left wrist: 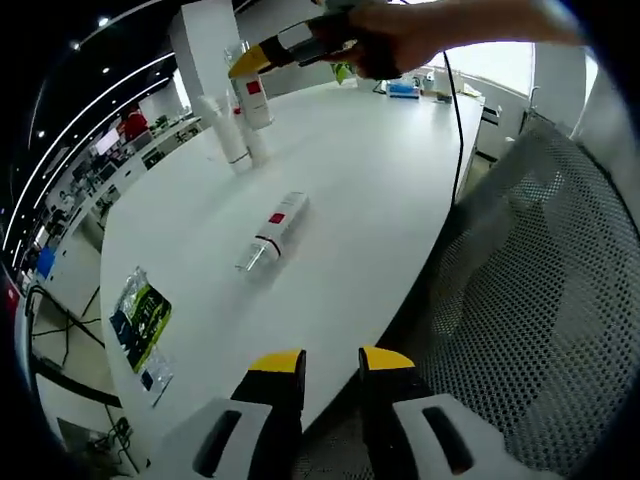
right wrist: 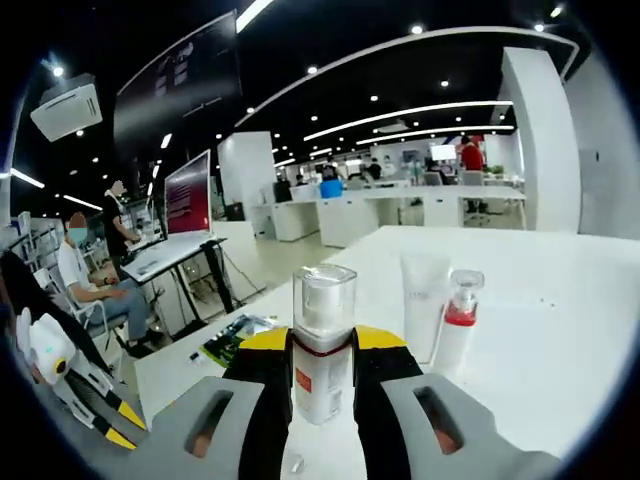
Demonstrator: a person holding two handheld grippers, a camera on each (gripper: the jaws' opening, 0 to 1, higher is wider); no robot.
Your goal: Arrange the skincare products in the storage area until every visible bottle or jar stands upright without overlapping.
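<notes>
**Right gripper clamps one bottle upright; one bottle still lying down on the table**

Left gripper view: left gripper (left wrist: pixel 331 367) at bottom, yellow-tipped jaws parted with a small gap, nothing between them, hanging over the near edge of the white table (left wrist: pixel 380 190). Mesh chair back (left wrist: pixel 540 300) just right of the jaws. On the table near the left edge, a flat green-and-black packet (left wrist: pixel 140 322). Further in, mid-table, a clear-capped bottle with red label (left wrist: pixel 273 232) lies on its side, apart from everything else. Beyond it, a cluster of upright items near the far side: white tube (left wrist: pixel 222 130) and a small pump bottle (left wrist: pixel 252 140) close beside each other. Above them the right gripper (left wrist: pixel 250 62) comes in from the top, held by a person's hand (left wrist: pixel 400 35), closed on a held bottle (left wrist: pixel 254 100) with a red label, just beside the cluster. Black cable (left wrist: pixel 458 120) runs across the table's right side.

Right gripper view: right gripper (right wrist: pixel 323 345) jaws pressed on both sides of the held bottle (right wrist: pixel 322 345), upright, clear cap on top, red band and label. Just right and behind: pump bottle (right wrist: pixel 458 325) with red collar, then white tube (right wrist: pixel 425 300), both standing on the table (right wrist: pixel 560 330), very close together; can't tell if touching. Packet (right wrist: pixel 232 340) lies left on the table. The left gripper (right wrist: pixel 70 380) shows at the lower left. Far back: office desks, a red screen (right wrist: pixel 187 195), seated person (right wrist: pixel 85 280).
</notes>
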